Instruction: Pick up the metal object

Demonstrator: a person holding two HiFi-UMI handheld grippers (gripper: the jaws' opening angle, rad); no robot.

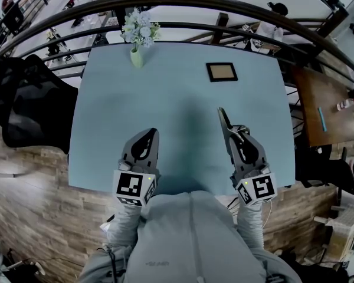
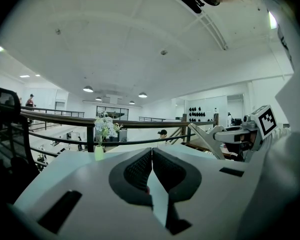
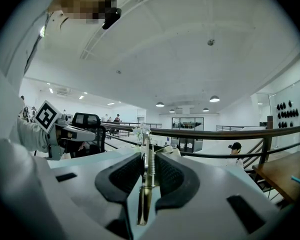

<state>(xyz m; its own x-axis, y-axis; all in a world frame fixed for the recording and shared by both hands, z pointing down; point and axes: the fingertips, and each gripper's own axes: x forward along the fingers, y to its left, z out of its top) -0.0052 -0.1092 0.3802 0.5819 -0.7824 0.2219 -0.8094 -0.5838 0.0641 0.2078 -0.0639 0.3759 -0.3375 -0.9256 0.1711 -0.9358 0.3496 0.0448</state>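
Note:
The metal object [image 1: 225,126] is a slim silvery tool with a threaded stretch [image 3: 148,176], and it stands on edge between my right gripper's jaws. My right gripper [image 1: 231,135] is shut on it above the near right part of the pale blue table [image 1: 183,93]; the tool's tip sticks out past the pads. From the left gripper view the tool [image 2: 209,142] juts out of that gripper to the left. My left gripper [image 1: 153,134] hovers over the near left of the table, its pads [image 2: 142,166] pressed together with nothing between them.
A small vase of white flowers [image 1: 139,35] stands at the table's far left edge, and a dark picture frame [image 1: 222,71] lies flat at the far right. A black chair [image 1: 25,102] is to the left, a wooden side table [image 1: 325,108] to the right, and a railing [image 1: 224,7] runs behind.

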